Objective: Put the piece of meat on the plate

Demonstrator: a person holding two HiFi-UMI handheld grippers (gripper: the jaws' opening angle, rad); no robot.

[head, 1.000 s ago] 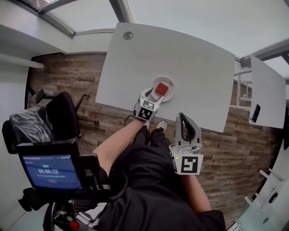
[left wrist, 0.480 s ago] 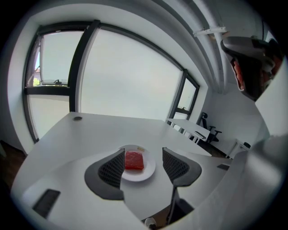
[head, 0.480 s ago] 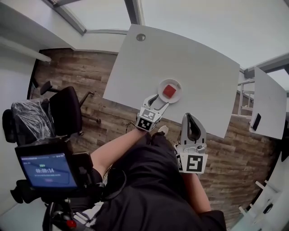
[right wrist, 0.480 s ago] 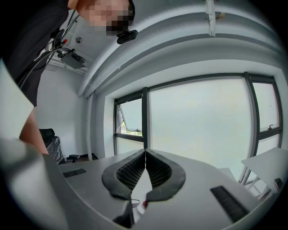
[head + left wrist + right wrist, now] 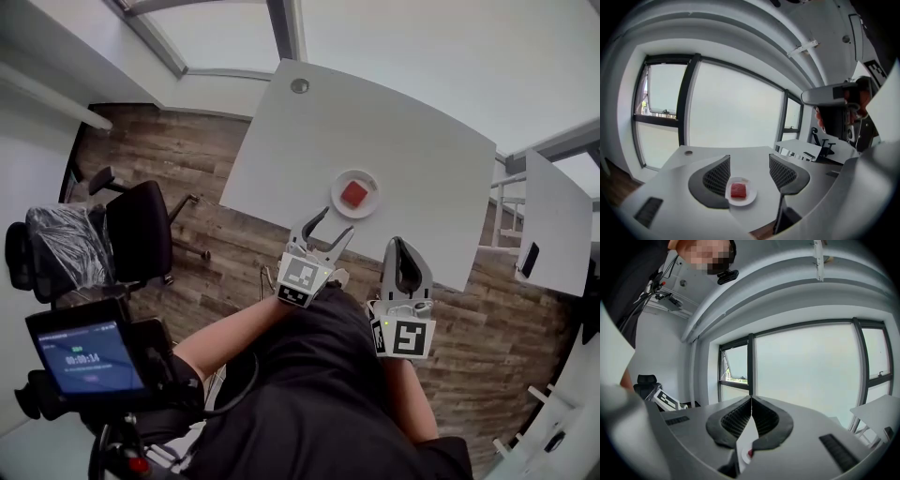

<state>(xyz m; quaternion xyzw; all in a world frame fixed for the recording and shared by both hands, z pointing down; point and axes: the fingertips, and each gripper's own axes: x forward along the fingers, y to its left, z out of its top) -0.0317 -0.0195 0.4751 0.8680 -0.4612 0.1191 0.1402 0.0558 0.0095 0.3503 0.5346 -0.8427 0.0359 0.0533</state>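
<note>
Left of centre, the left gripper [image 5: 330,225] hangs by the near edge of the table [image 5: 403,131], jaws spread wide, empty. Just above, the piece of meat [image 5: 354,194] lies on the plate [image 5: 337,201]. Rightward, the right gripper [image 5: 398,244] has its jaws pressed together, holding nothing.

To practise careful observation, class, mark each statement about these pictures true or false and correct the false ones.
1. The piece of meat lies on the plate. True.
2. The left gripper is shut on the meat. False: its jaws stand apart with nothing held, and the meat sits on the plate beyond them.
3. The right gripper has its jaws together. True.
4. The right gripper touches the plate. False: it is apart from the plate, nearer the person.
5. The plate stands on a white table. True.
</note>
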